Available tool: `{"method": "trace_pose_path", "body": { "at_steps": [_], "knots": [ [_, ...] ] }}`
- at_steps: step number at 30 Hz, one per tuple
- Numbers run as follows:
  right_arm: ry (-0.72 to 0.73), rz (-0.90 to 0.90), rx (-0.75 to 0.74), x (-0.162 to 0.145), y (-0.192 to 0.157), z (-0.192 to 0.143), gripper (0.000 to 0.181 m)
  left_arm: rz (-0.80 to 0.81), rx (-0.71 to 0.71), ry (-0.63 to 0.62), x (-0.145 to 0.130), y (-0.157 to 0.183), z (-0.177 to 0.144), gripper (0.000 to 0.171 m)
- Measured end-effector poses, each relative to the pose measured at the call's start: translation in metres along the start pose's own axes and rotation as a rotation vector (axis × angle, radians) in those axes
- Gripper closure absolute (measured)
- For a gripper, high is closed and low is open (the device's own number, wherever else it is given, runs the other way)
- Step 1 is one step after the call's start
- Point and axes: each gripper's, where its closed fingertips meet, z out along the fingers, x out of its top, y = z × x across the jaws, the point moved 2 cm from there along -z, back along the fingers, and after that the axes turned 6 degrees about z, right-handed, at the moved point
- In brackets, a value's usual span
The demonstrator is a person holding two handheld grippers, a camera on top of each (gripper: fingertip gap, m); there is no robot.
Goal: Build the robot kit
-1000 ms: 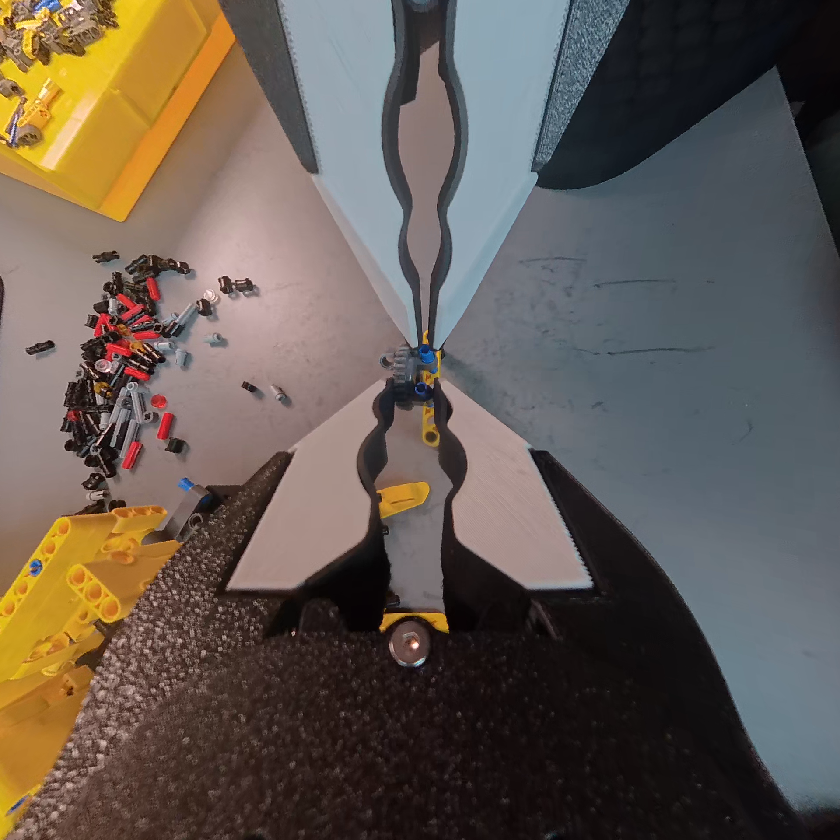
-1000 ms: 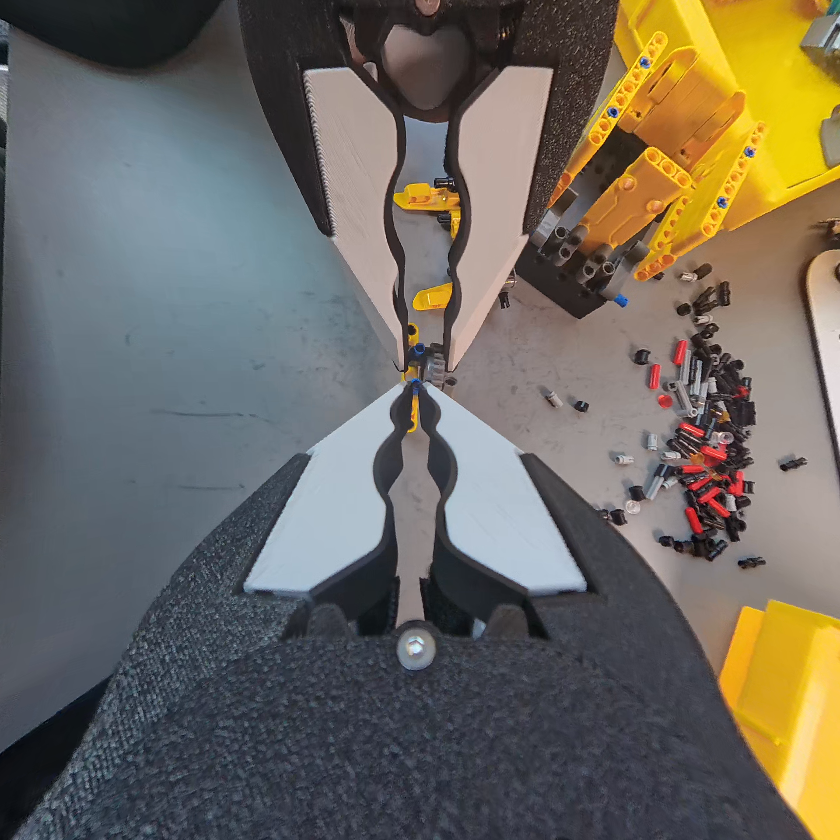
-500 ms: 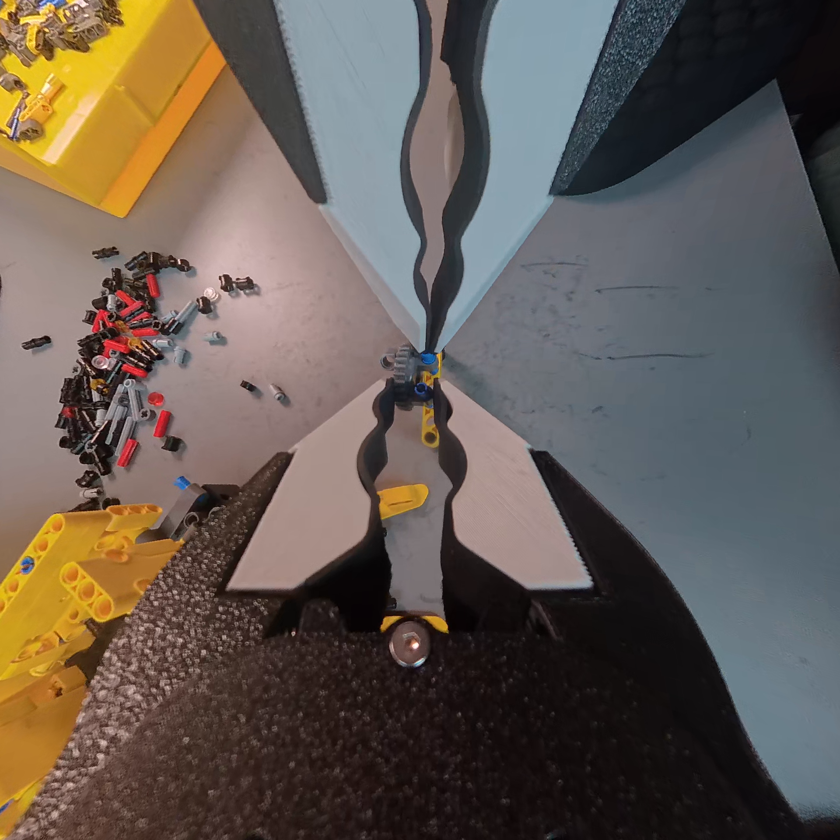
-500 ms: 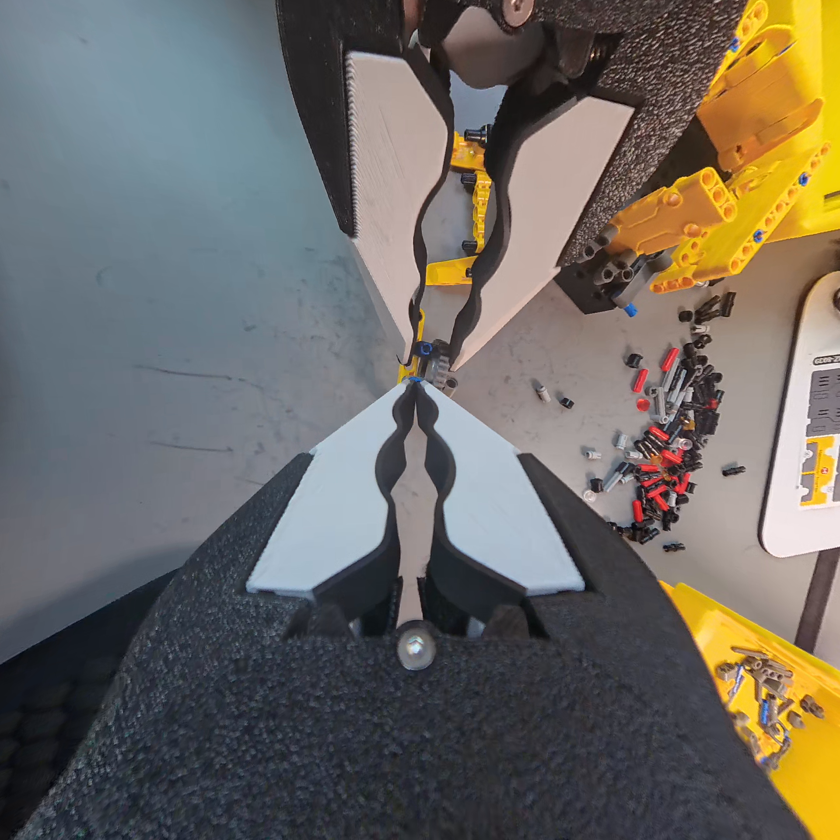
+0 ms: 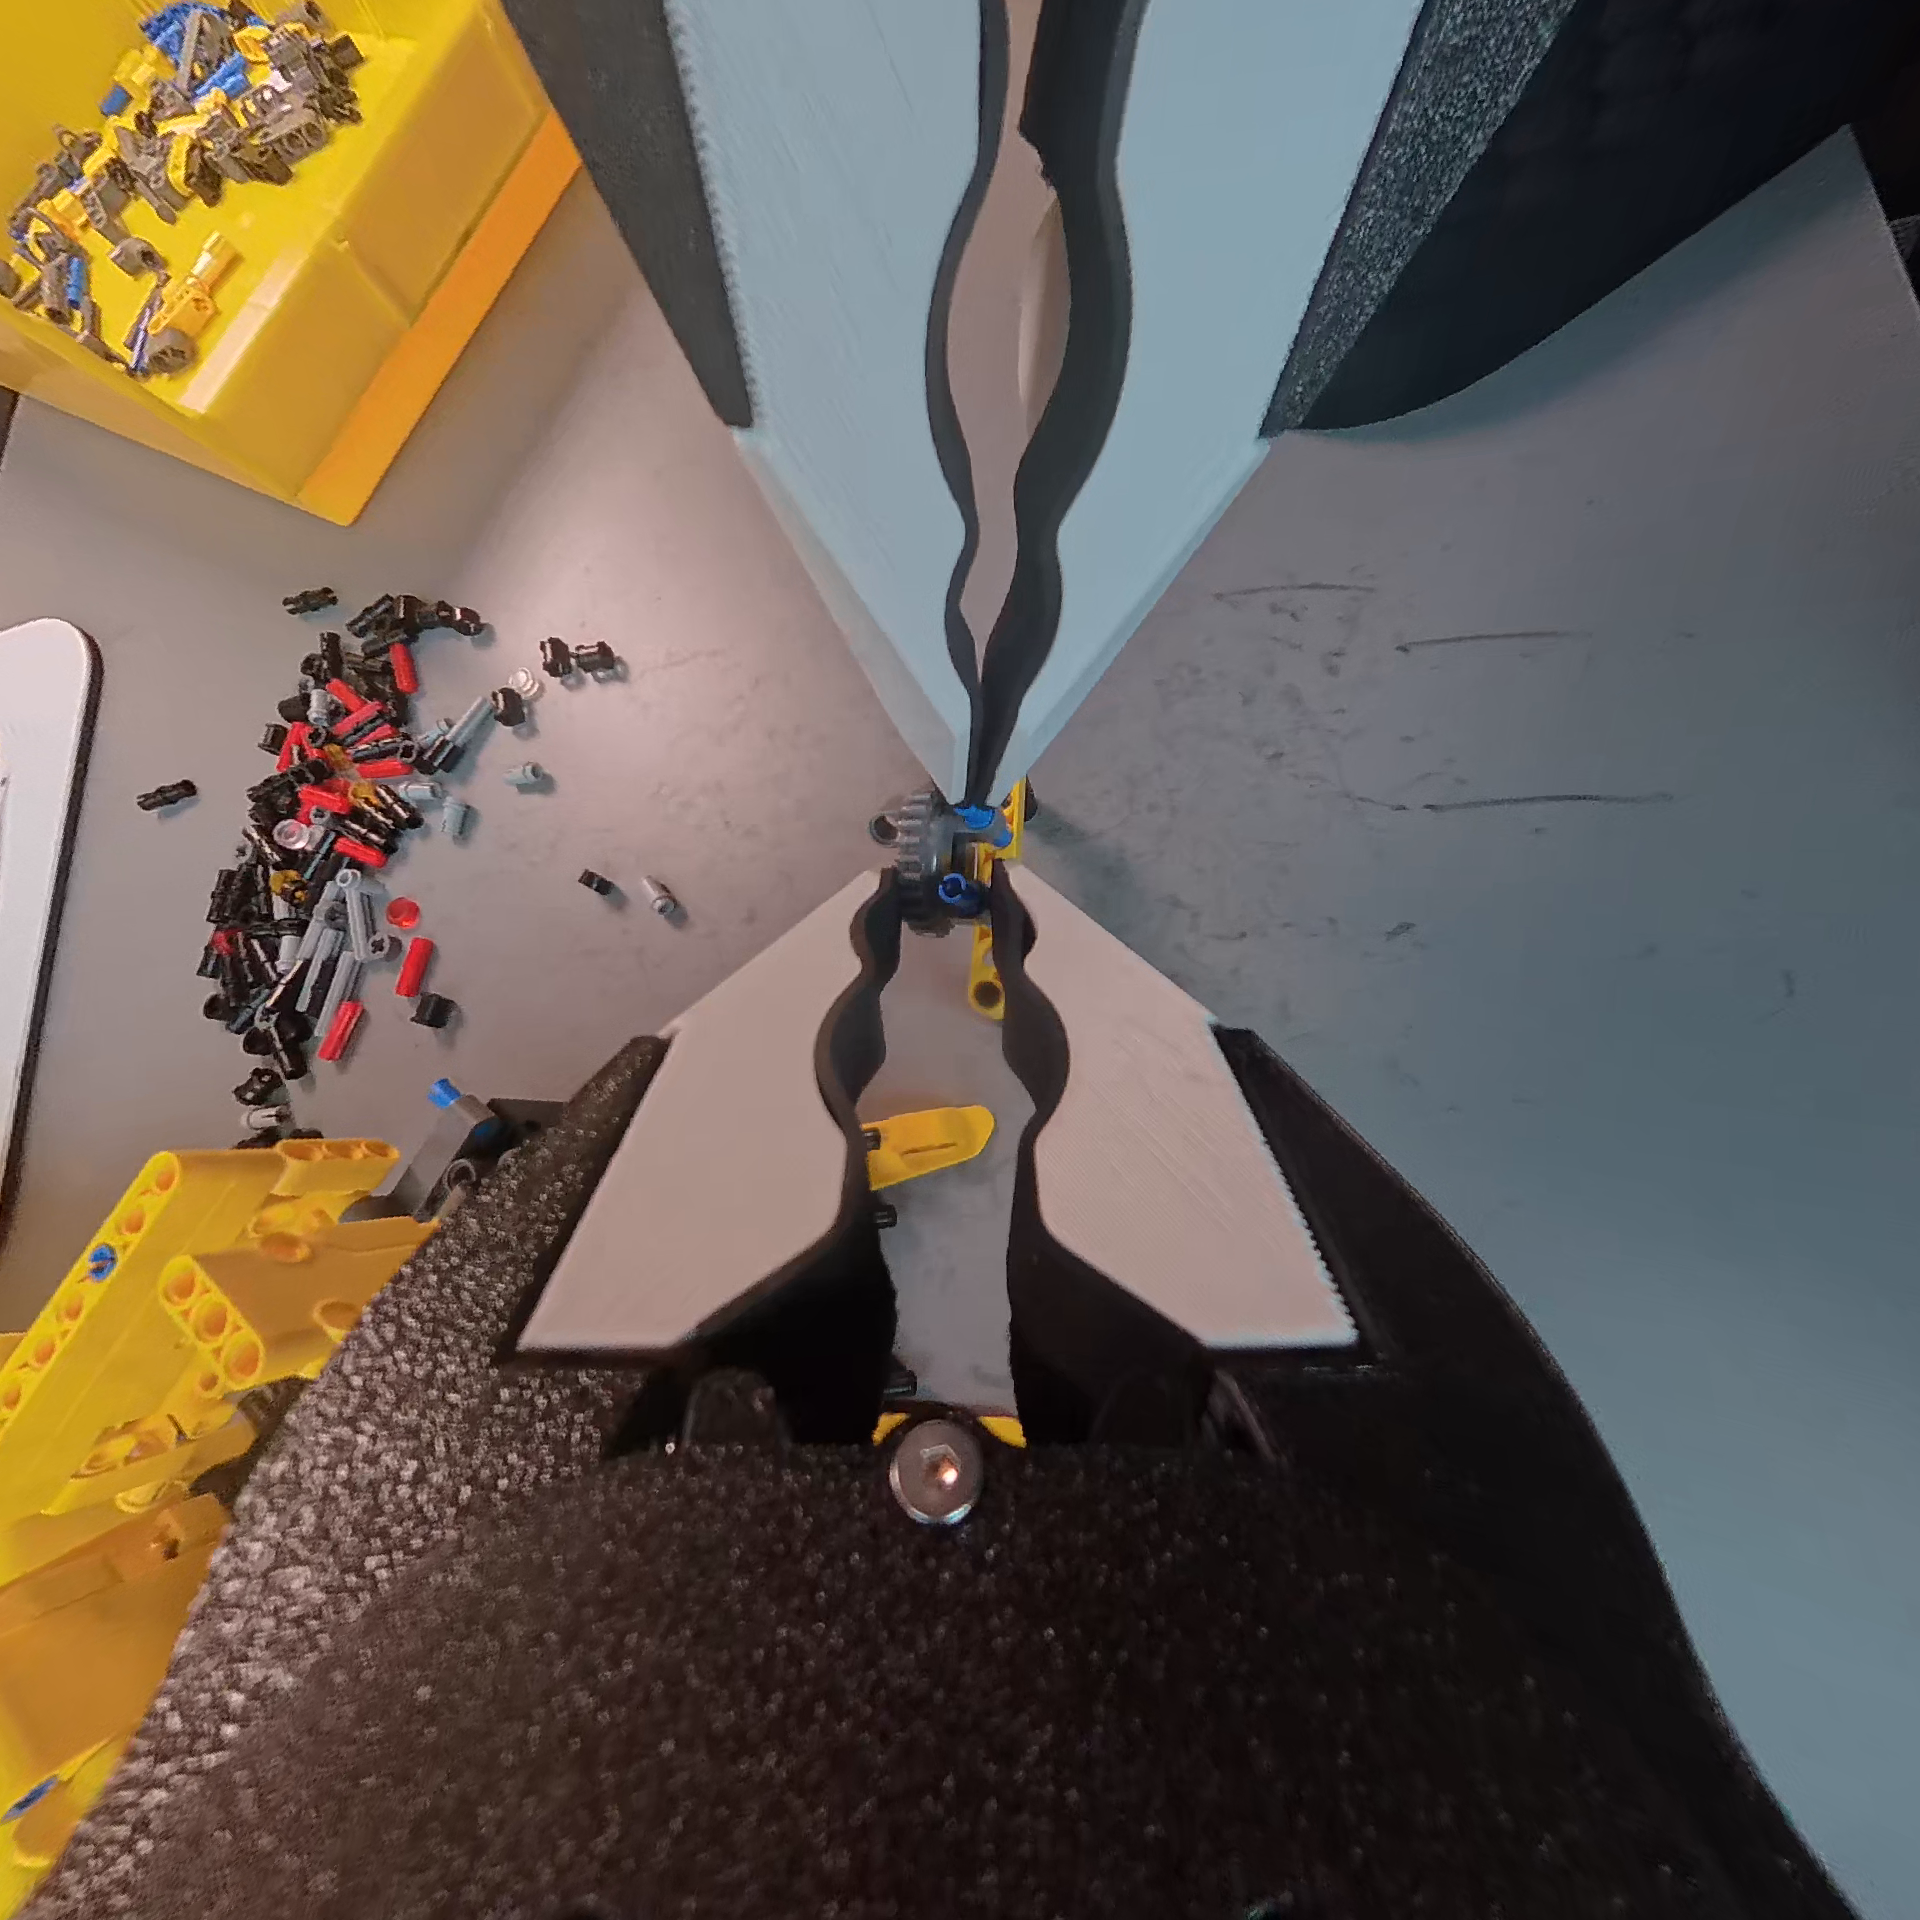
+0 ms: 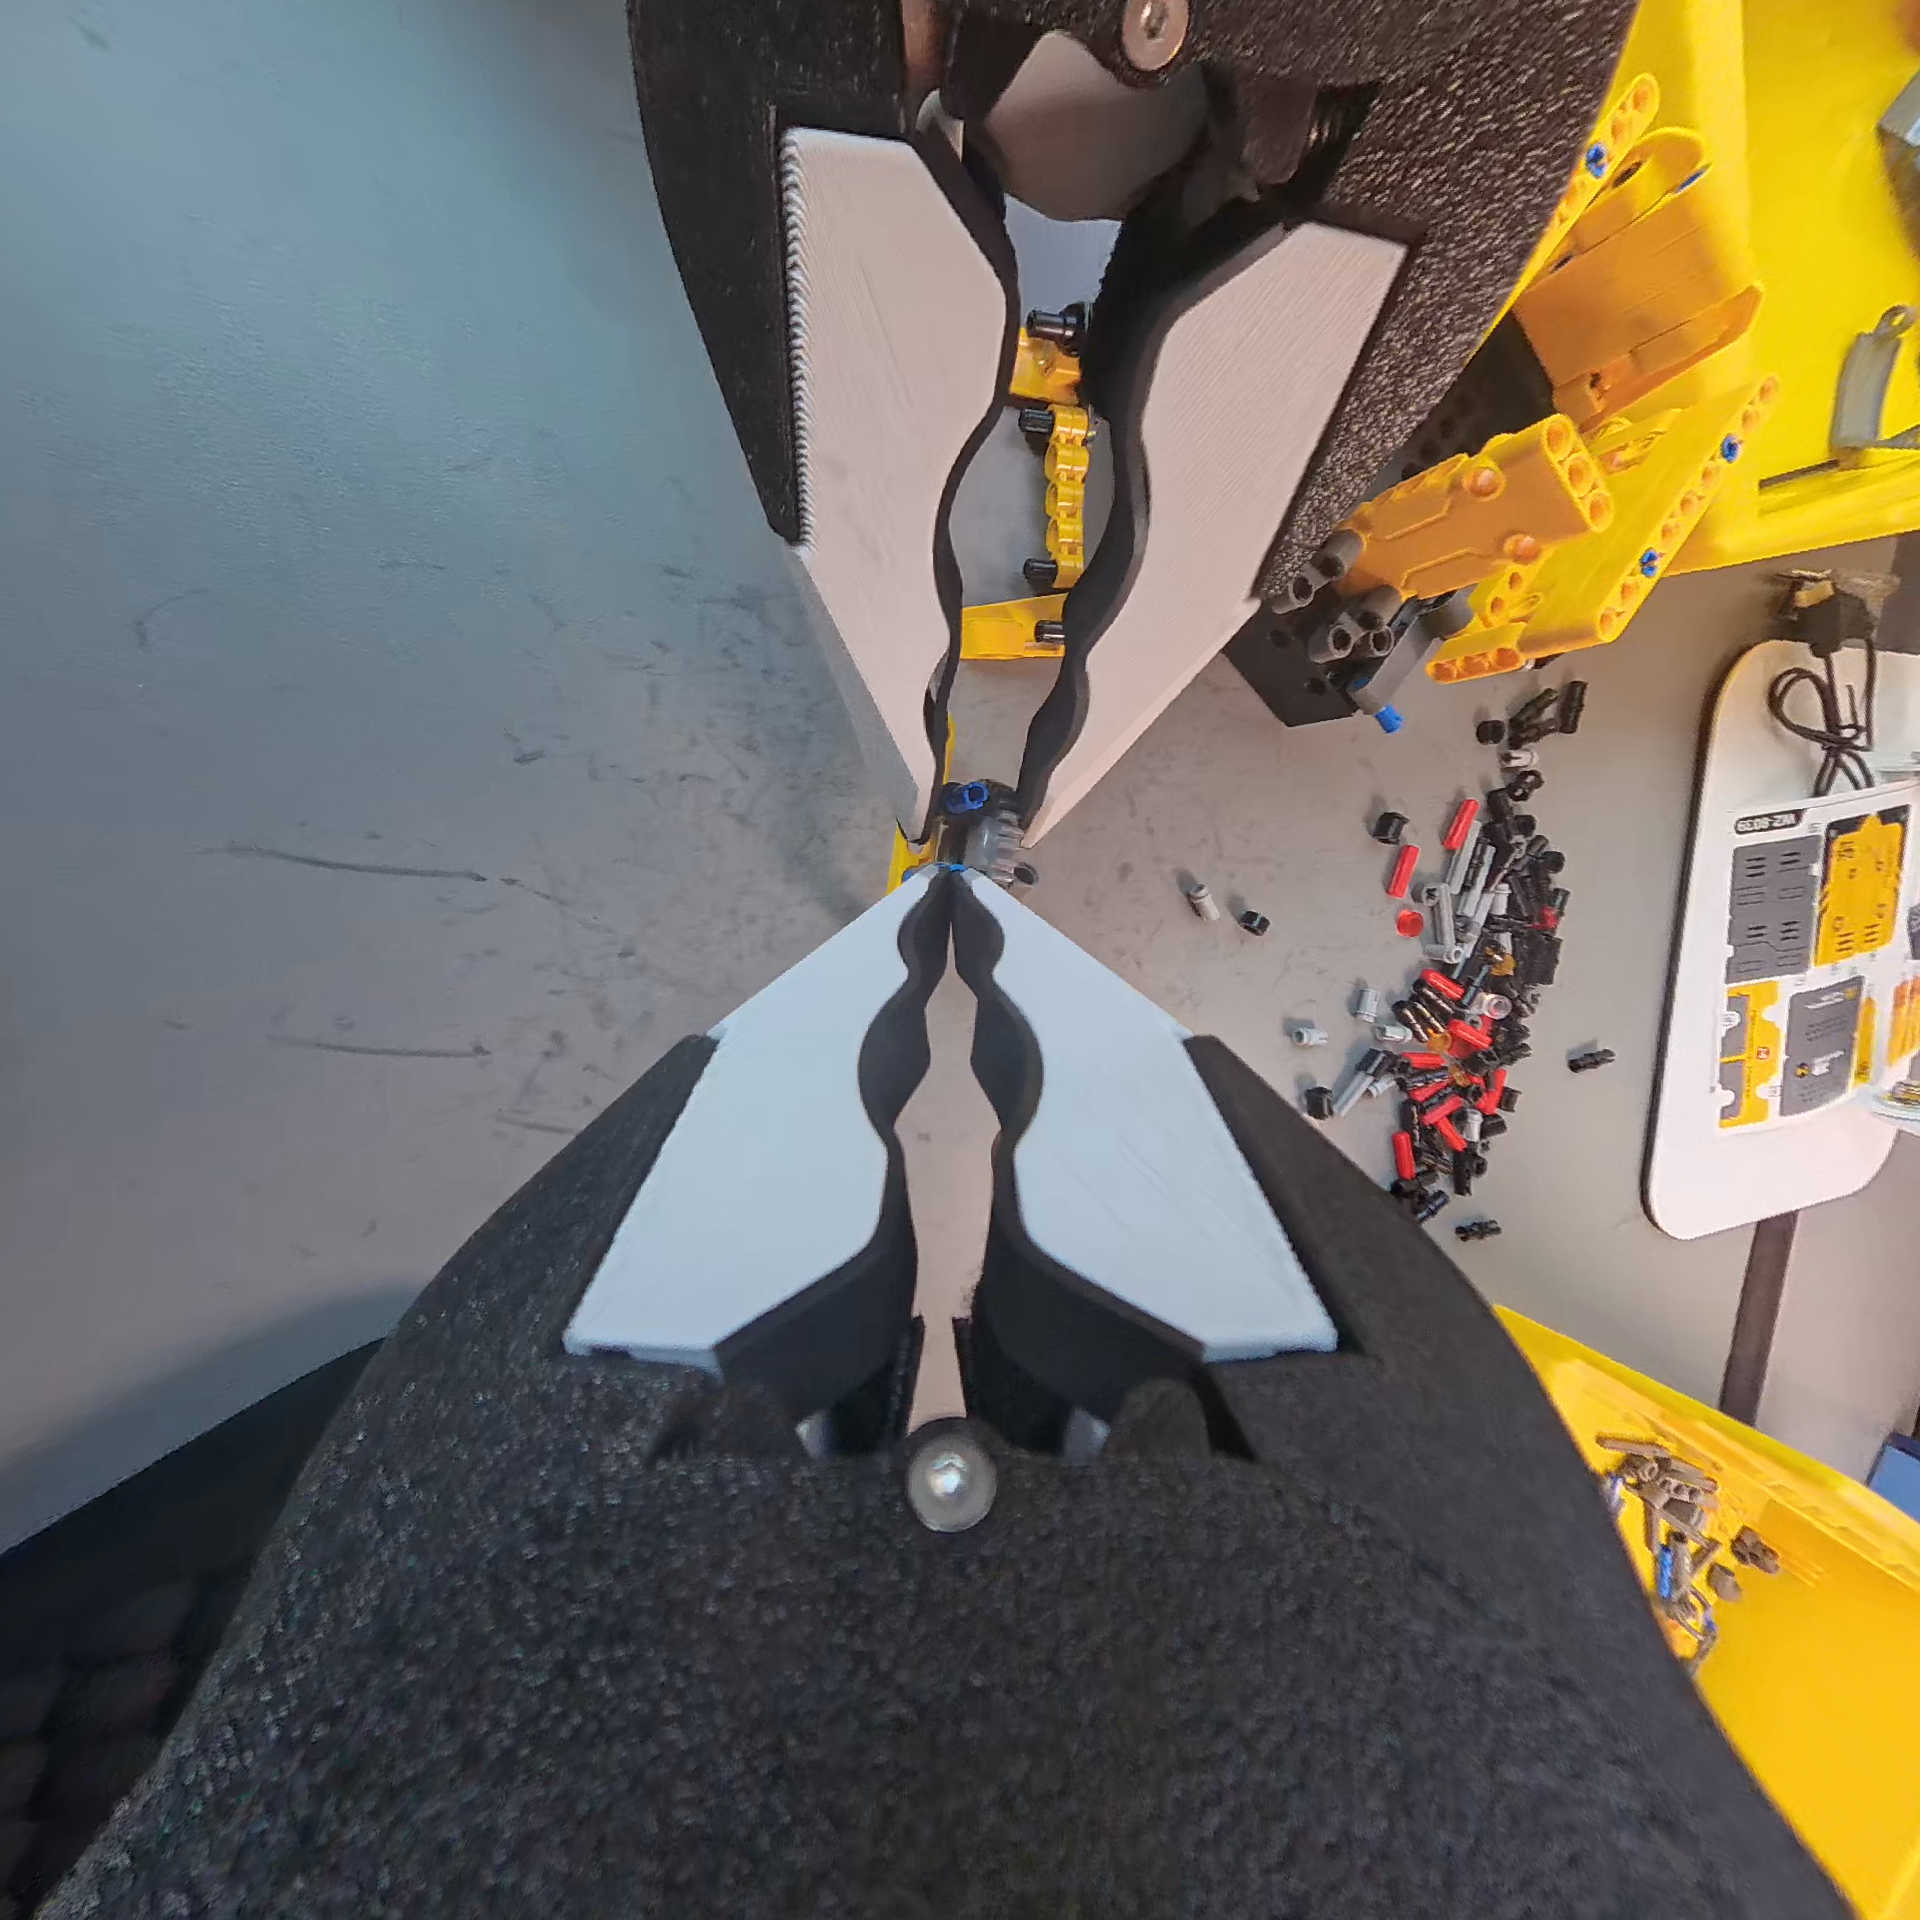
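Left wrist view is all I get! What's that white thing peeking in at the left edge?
Observer: A white rounded board carrying printed picture cards.
Operator: Is anything else on it?
Observer: Yes, a coiled black cable lies at its far end.
Operator: What's hiding behind my left tool?
Observer: Through the gap between the left tool's fingers, a yellow plastic beam with black pins shows, lying on the grey table.
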Motion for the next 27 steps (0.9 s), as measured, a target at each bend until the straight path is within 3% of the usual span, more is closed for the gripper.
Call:
{"method": "trace_pose_path", "body": {
  "at_steps": [10, 14, 20, 24, 27],
  "knots": [
    [0.065, 0.036, -0.073, -0.005, -0.004, 0.003, 0.181, 0.071, 0.012, -0.067, 0.000, -0.001, 0.002, 0.156],
    [0.076, 0.148, -0.005, -0.005, -0.001, 0.003, 0.181, 0.021, -0.033, -0.047, 0.000, -0.002, 0.002, 0.156],
    [0.017, 0.132, 0.067, -0.004, 0.000, 0.002, 0.181, -0.034, -0.050, 0.008, 0.000, -0.001, 0.002, 0.156],
    [0.099, 0.177, 0.082, 0.005, 0.005, -0.006, 0.167, -0.031, -0.054, 0.012, 0.000, 0.000, 0.002, 0.156],
    [0.116, 0.247, 0.101, 0.004, 0.009, -0.002, 0.169, -0.029, -0.053, 0.020, 0.000, -0.001, 0.002, 0.156]
  ]
}}
